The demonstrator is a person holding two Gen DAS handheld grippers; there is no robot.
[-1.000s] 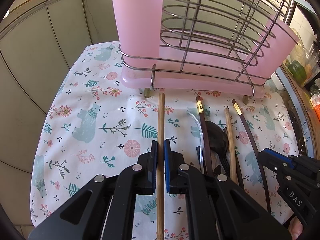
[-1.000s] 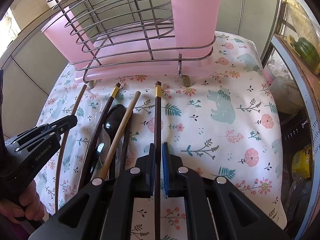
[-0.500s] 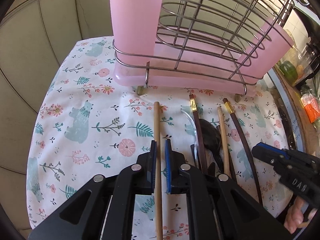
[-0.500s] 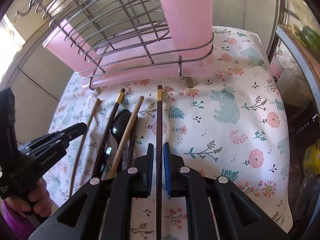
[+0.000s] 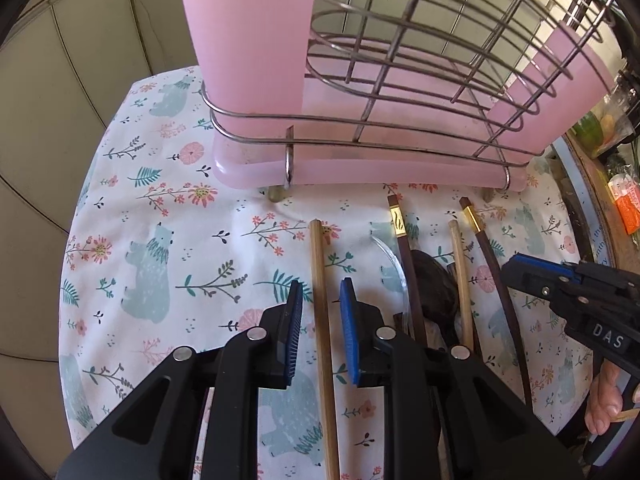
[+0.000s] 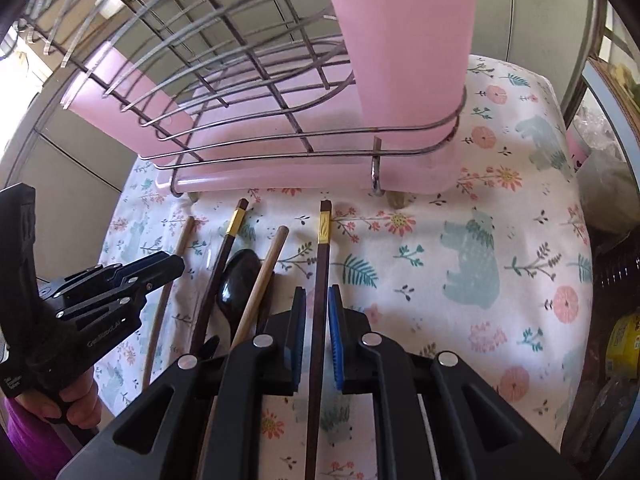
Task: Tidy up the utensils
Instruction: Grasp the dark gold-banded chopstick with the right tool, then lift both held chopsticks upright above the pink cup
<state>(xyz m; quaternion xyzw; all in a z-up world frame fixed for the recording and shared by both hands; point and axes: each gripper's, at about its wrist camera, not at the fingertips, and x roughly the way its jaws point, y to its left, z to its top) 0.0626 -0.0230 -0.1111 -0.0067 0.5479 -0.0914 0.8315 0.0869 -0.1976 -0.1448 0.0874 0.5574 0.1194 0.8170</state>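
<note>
A pink utensil holder in a wire rack (image 5: 360,80) (image 6: 304,92) stands at the back of a floral cloth. My left gripper (image 5: 320,292) is open, its jaws astride a light wooden chopstick (image 5: 322,320) lying on the cloth. My right gripper (image 6: 317,300) is open, its jaws close on either side of a dark gold-banded chopstick (image 6: 320,280). Between them lie another dark gold-banded chopstick (image 5: 408,268) (image 6: 218,276), a second light chopstick (image 5: 460,276) (image 6: 256,292) and a black spoon (image 5: 434,288) (image 6: 236,284).
The floral cloth (image 5: 160,220) (image 6: 480,260) covers the table. A clear plastic piece (image 5: 394,264) lies by the spoon. Grey wall panels stand on the left (image 5: 60,80). Clutter and packets sit past the table's right edge (image 6: 620,340).
Both grippers have opened, letting go of their chopsticks, which now lie on the cloth. Both cameras have moved closer to the rack.
</note>
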